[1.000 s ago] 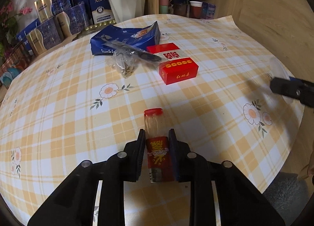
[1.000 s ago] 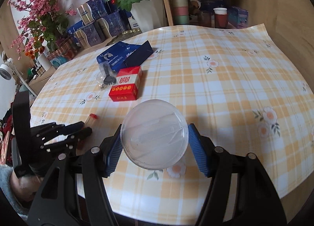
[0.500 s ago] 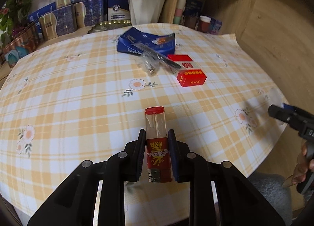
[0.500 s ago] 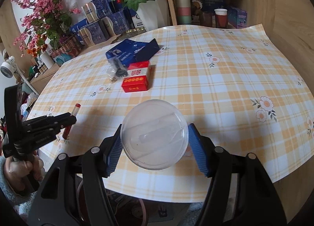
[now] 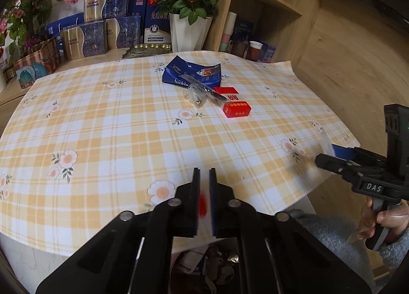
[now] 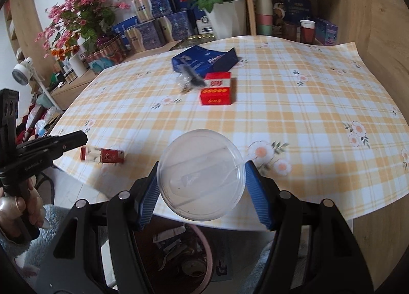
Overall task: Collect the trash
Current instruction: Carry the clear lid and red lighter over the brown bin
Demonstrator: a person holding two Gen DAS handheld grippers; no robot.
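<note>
Lid (image 6: 201,175) clamped between right gripper (image 6: 202,186) jaws; tube (image 6: 102,155) below shut left gripper (image 5: 204,179).

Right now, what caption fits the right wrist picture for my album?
Right gripper grips a clear round lid at the checked table edge, with a trash bin below.

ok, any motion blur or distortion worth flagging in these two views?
Left wrist view: a red smear inside the left gripper, too blurred to identify, and the clear lid at the right is smeared too. Right wrist view: the red-labelled tube is streaked, while the lid is fairly sharp. Both views: the fisheye bows the table and the corners are black.
</note>
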